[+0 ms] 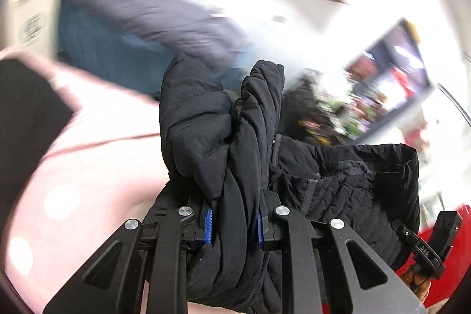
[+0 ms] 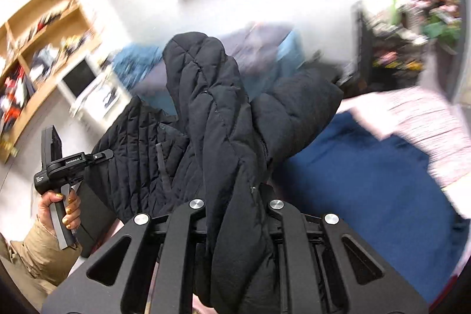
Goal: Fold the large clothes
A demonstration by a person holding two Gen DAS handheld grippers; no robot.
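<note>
L gripper (image 1: 234,228) & R gripper (image 2: 237,208) – both clamp black jacket (image 1: 347,190), bunched between fingers.

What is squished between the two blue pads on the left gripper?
A thick bunch of the black puffy jacket fills the gap in the left gripper; the left wrist view shows it. The right gripper pinches the same jacket.

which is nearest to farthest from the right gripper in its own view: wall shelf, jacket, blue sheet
1. jacket, clamped in the right gripper, centre.
2. blue sheet, just beyond on the right.
3. wall shelf, far left on the wall.
</note>
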